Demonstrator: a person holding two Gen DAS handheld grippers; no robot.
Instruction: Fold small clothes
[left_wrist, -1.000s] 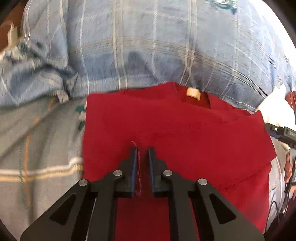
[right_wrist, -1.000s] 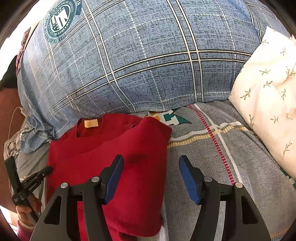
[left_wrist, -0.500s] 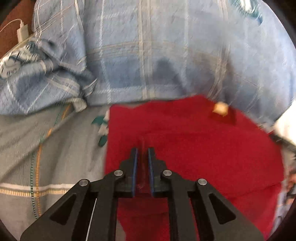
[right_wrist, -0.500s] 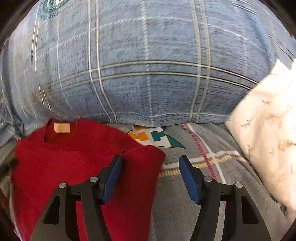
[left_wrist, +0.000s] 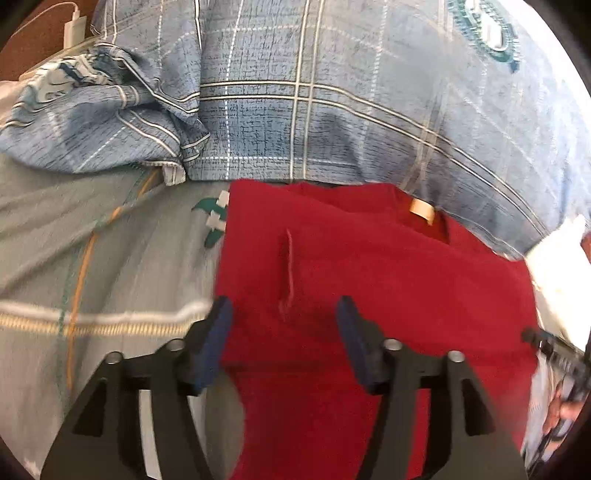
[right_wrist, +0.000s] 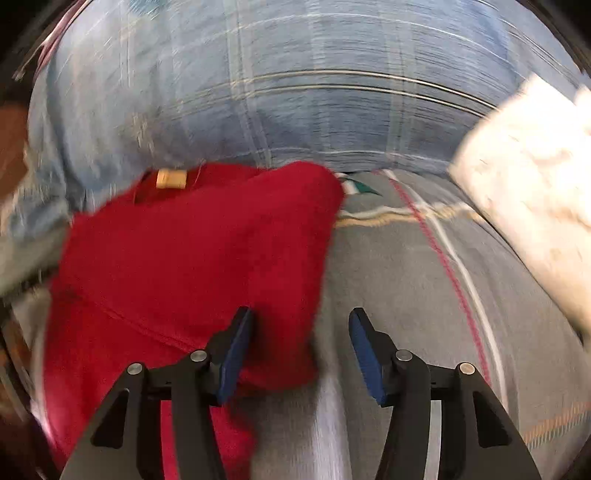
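Left hand-held gripper (left_wrist: 282, 319): just sprung open, red garment (left_wrist: 369, 273) loose between the jaws, stretching to twelve o'clock. Right hand-held gripper (right_wrist: 301, 334): spread, closing slightly, garment's edge at nine o'clock.

Red garment (left_wrist: 369, 280) cut off at bottom edge, right wrist view motion-blurred, neck label (right_wrist: 170, 178) print perhaps unreadable

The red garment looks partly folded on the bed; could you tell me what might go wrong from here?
1. The left gripper has just been opening, leaving a raised pinch ridge in the red garment; that crease may stay in the fold.
2. The right gripper stands open over the garment's folded edge; brushing it could undo the fold.
3. The blue plaid pillow sits against the collar, leaving little room.
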